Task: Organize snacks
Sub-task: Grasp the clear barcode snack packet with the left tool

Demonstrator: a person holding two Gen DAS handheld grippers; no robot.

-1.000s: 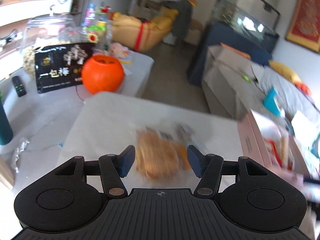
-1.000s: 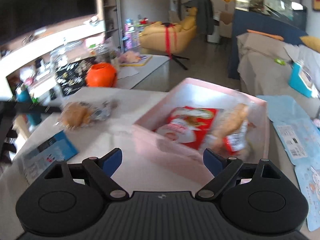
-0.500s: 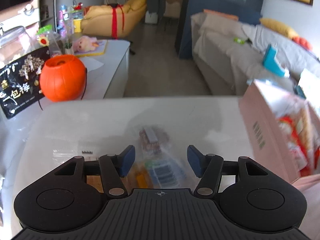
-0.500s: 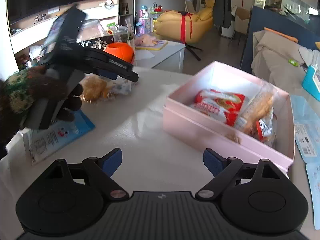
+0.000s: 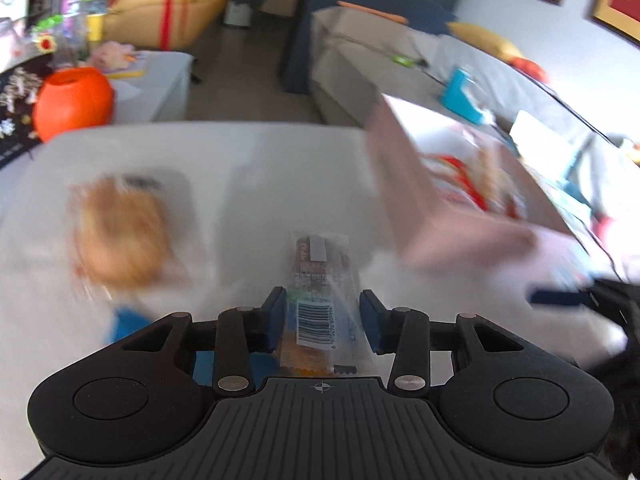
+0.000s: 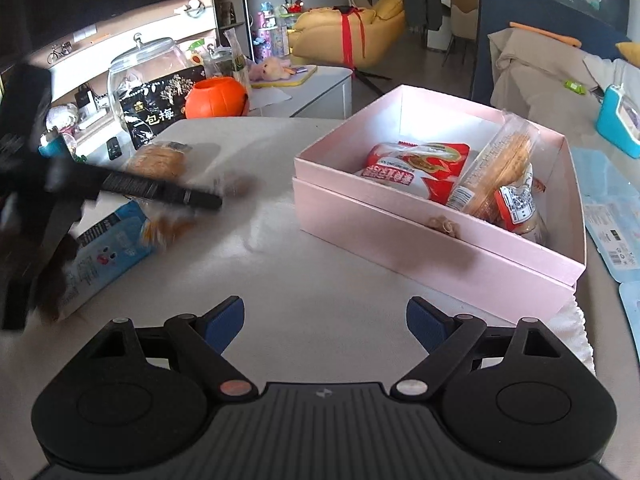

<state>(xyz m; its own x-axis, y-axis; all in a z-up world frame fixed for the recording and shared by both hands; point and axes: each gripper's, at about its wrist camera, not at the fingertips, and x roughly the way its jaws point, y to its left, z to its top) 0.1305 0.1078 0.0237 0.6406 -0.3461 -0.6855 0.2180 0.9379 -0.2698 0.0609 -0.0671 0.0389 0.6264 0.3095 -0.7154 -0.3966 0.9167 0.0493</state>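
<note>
The left gripper [image 5: 322,316] has its jaws closing around a clear-wrapped snack bar [image 5: 322,300] with a barcode label; the bar lies lengthwise between the blue pads [image 5: 276,318], which stand just beside its wrapper, though whether they already press on it cannot be told. The bar rests on the white table [image 5: 256,168] near its front edge. To its left lies a wrapped bun [image 5: 120,232], blurred, and a blue packet [image 5: 128,322] sits at the front left edge.

The right gripper [image 6: 325,322] is held wide apart with nothing between its pads, above bare tabletop near the front edge. Beyond it, toward the table's right side, stands the pink box [image 6: 420,236], open-topped. Inside lie a red-and-white packet [image 6: 416,170], a long wrapped pastry [image 6: 496,170] leaning against the right wall, and a small red-labelled snack [image 6: 518,208]. On a lower table past the far left corner stand an orange pumpkin bucket [image 6: 216,98] and a glass jar [image 6: 144,62].
</note>
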